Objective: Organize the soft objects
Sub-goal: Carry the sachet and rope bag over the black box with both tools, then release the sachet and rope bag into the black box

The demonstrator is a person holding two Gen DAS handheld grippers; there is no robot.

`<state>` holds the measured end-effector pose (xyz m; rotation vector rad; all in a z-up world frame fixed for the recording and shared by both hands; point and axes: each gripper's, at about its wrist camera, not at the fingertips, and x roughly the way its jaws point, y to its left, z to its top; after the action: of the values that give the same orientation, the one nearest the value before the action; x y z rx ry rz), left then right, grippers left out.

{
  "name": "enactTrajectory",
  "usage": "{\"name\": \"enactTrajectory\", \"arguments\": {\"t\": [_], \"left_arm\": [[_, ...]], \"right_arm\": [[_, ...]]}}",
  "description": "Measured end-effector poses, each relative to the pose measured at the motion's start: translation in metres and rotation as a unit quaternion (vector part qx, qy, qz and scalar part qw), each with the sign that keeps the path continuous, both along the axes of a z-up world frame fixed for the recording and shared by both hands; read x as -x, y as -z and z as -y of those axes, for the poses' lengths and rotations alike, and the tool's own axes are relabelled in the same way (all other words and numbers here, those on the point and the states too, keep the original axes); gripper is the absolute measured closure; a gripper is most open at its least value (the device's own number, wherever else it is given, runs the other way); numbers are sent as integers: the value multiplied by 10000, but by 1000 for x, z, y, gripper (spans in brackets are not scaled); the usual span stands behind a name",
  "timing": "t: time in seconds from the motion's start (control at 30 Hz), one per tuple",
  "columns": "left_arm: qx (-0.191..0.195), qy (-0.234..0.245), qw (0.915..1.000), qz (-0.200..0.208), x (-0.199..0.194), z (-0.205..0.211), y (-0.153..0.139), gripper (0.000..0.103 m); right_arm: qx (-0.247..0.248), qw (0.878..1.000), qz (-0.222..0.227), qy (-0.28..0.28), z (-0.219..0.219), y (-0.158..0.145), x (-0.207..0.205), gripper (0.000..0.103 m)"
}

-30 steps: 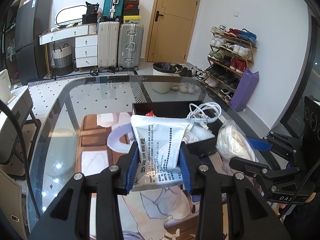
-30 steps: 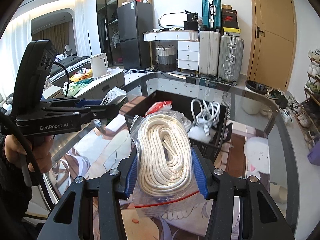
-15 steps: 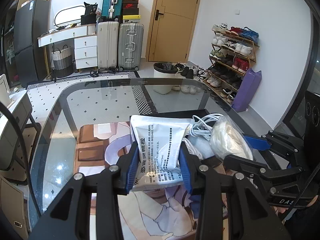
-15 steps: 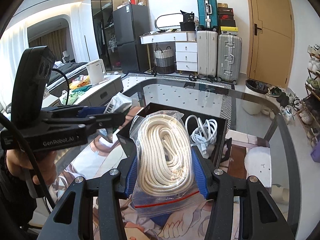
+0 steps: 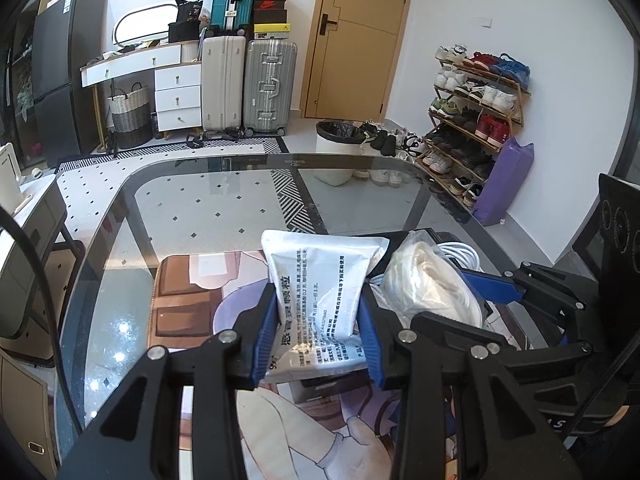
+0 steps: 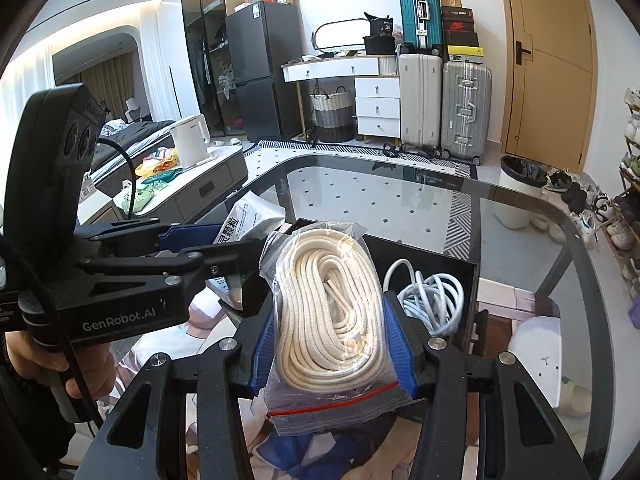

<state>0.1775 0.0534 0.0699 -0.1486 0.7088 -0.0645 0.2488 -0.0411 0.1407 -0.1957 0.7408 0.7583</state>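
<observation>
My left gripper is shut on a white printed pouch, held upright above the table. Beside it on the right, the right gripper carries a clear bag of white rope. In the right wrist view my right gripper is shut on that zip bag of rope, held over the near edge of a black box. A coiled white cable lies in the box. The left gripper with its pouch hangs just left of the box. A hand grips its handle.
A glass table carries a printed mat under both grippers. Beyond it are suitcases, a white bin and a shoe rack. A low cabinet with a white kettle stands to the left.
Both grippers have carried their loads forward across the table towards the black box. The rope bag now sits close beside the pouch, and the two hide most of the box's inside.
</observation>
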Motion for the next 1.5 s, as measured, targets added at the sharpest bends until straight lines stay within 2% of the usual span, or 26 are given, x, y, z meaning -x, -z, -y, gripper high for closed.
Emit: {"name": "enactTrajectory", "arguments": {"t": [0.2,0.53,0.77,0.87,0.93,1.0,1.07,1.27,1.37,1.43,1.5], "left_arm": [[9,16,10000,-45,-5,-1,1,66],[-20,131,9998,-120,-19,11,7,66],[20,127,9996,-233,-31,14,15,66],[44,150,9996,-234,-34,16,14,66],[41,162,9996,-234,-35,18,15,66],[49,193,9995,-236,-37,21,15,66],[61,225,9994,-240,-37,22,16,66],[-1,397,9988,-295,-39,35,19,65],[-127,356,9988,-304,-37,38,18,54],[-148,378,9988,-274,-35,39,15,39],[-175,418,9988,-208,-29,39,11,33]], "right_arm": [[111,9999,2,91,-2,7,-15,53],[973,9922,675,382,-8,14,-20,53],[1059,9917,606,399,-8,24,-34,51],[1024,9916,706,351,-6,24,-35,42],[944,9920,788,290,-4,22,-32,27],[886,9915,921,261,-1,19,-27,20],[876,9901,1070,256,2,16,-21,19],[867,9890,1156,304,8,12,-14,14],[882,9887,1166,331,12,12,-13,13],[873,9884,1192,366,16,12,-9,10],[823,9886,1194,408,23,13,-7,7]]}}
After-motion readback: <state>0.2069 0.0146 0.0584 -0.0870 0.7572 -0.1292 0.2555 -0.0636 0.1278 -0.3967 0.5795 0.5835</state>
